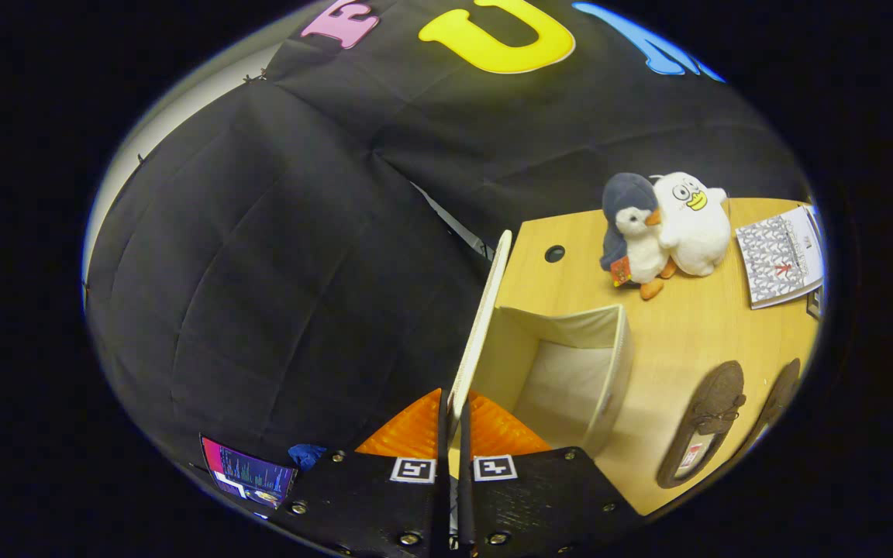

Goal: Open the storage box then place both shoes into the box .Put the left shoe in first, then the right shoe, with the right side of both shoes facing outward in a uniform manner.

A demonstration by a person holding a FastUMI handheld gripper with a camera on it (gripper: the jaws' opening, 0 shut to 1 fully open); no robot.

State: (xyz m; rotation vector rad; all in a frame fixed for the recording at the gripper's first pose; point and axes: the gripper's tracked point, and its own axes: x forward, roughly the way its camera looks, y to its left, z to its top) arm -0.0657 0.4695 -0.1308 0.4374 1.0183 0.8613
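Note:
My gripper is shut on the edge of the storage box's lid, which stands raised, nearly upright, above the left side of the box. The beige fabric storage box sits open on the wooden table just right of my fingers, its inside bare. Two dark brown shoes lie on the table beyond the box to the right: one shoe with a lace bow and a light insole, and a second shoe partly cut off beside it.
A grey penguin plush and a white duck plush stand at the back of the wooden table. A patterned booklet lies at the far right. A small screen glows low on the left.

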